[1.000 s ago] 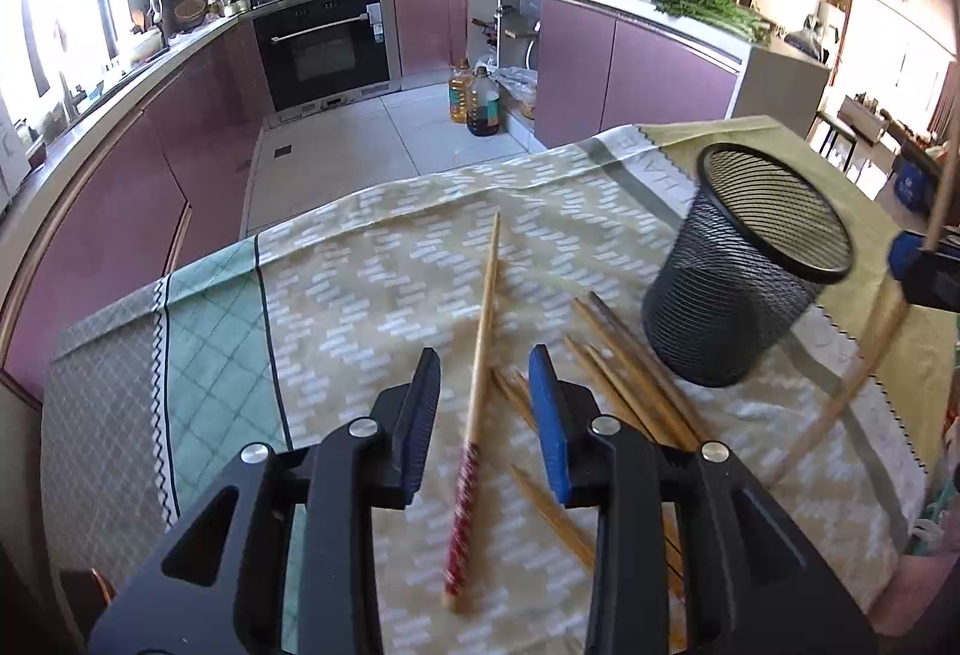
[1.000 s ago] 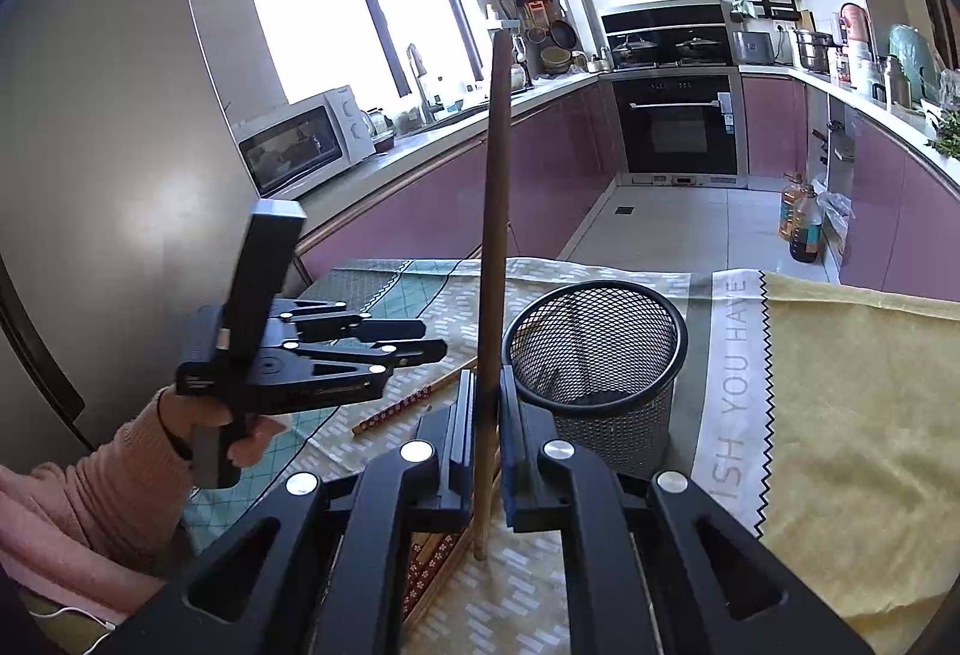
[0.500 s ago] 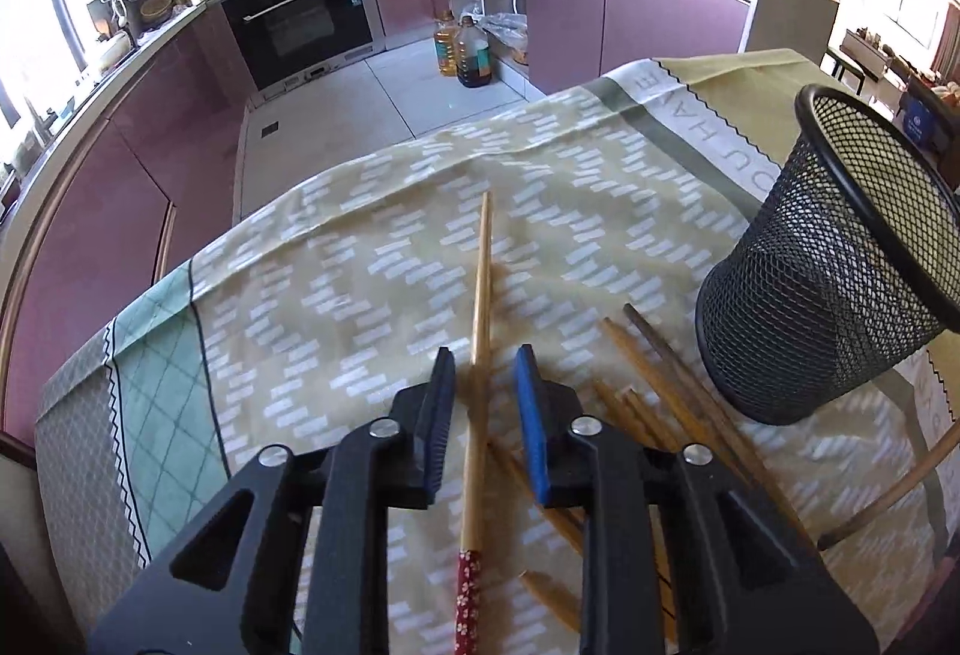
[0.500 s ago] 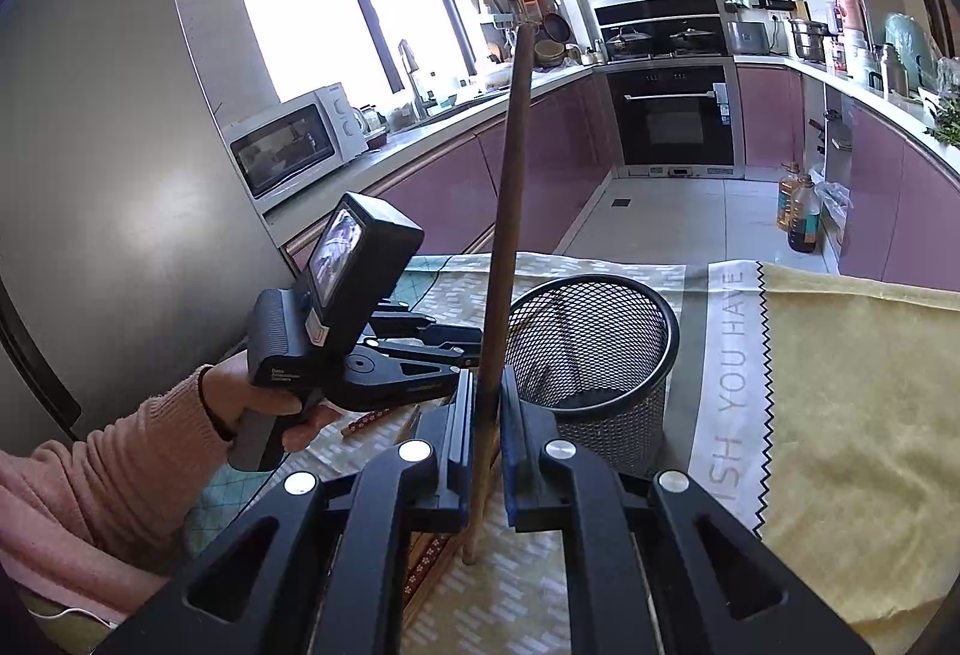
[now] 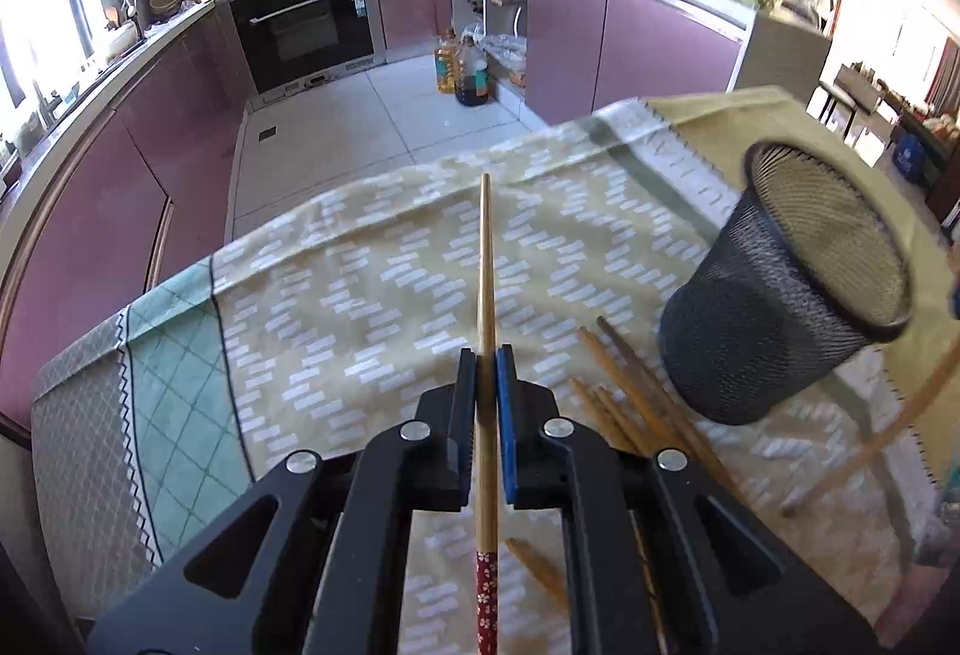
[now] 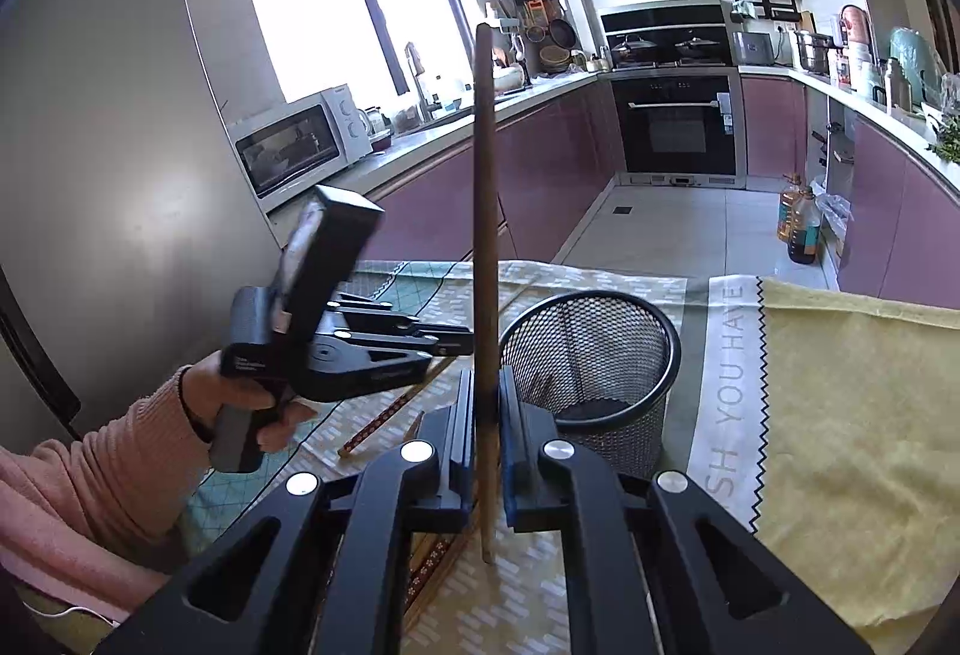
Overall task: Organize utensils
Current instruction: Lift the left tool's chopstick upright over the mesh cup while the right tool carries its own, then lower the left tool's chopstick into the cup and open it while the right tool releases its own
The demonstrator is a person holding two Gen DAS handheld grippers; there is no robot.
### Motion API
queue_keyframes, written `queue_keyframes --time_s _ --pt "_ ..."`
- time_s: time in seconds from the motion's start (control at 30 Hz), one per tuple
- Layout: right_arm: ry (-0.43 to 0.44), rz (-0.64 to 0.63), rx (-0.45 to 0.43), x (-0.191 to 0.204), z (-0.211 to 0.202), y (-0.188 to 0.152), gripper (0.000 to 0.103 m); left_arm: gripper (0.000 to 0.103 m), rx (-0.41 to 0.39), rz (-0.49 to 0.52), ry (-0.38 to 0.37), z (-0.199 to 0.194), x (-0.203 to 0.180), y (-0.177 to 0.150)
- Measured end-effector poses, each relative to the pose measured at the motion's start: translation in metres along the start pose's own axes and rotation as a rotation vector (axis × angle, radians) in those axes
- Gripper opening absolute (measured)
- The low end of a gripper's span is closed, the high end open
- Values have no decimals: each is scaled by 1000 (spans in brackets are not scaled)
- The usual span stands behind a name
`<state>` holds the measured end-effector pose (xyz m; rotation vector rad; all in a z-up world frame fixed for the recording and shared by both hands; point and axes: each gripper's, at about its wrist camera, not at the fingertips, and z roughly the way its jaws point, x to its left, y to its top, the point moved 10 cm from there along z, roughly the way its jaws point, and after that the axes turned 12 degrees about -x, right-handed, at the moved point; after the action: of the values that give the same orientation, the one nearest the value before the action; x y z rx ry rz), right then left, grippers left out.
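**Both tongs clamped on chopsticks beside the mesh cup on the cloth-covered counter (image 5: 372, 259).**

The mesh cup (image 5: 780, 307) stands upright on the cloth, near a loose heap of chopsticks (image 5: 636, 403). The left tongs (image 5: 487, 355), just closed, pinch a red-patterned chopstick (image 5: 486, 265) mid-shaft; the right tongs (image 6: 483, 403) grip a darker chopstick (image 6: 485, 187) low, nearly vertical. Light, stiff and smooth, such sticks likely pivot unless held near the middle. Only the right view shows the person's hand (image 6: 240, 403); only the left shows the heap clearly.

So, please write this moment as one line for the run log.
left gripper: just closed on red-handled wooden chopstick | right gripper: shut on plain brown chopstick, upright | black mesh cup: no chopsticks visible inside
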<state>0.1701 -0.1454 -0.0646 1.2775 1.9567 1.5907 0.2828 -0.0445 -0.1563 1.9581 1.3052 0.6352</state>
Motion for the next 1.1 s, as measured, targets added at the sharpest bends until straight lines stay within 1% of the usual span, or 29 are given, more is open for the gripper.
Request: queue_keyframes --time_s 0.17,0.37,0.47,0.57,0.63,0.8,0.9,1.03,1.1 --pt "2 -10 -32 2 -8 12 6 7 -106 -55 -62 -54 -3 18" --pt "18 -13 -61 7 -16 28 6 7 -234 -73 -128 -120 -12 40" --pt "22 -17 -74 7 -19 35 6 7 -291 -70 -133 -142 -19 52" --pt "20 -21 -86 7 -21 42 6 7 -340 -83 -169 -160 -25 66" --pt "18 -22 -98 7 -23 48 6 7 -368 -87 -179 -169 -28 75" --pt "19 -39 -137 7 -32 70 6 7 -439 -102 -253 -191 -44 103" --pt "15 -55 -164 8 -38 83 6 7 -479 -86 -270 -198 -55 119" --pt "-6 -67 -196 2 -40 99 6 7 -501 -79 -297 -198 -70 135" --pt "-12 -72 -196 1 -36 100 6 7 -502 -71 -301 -192 -77 140"
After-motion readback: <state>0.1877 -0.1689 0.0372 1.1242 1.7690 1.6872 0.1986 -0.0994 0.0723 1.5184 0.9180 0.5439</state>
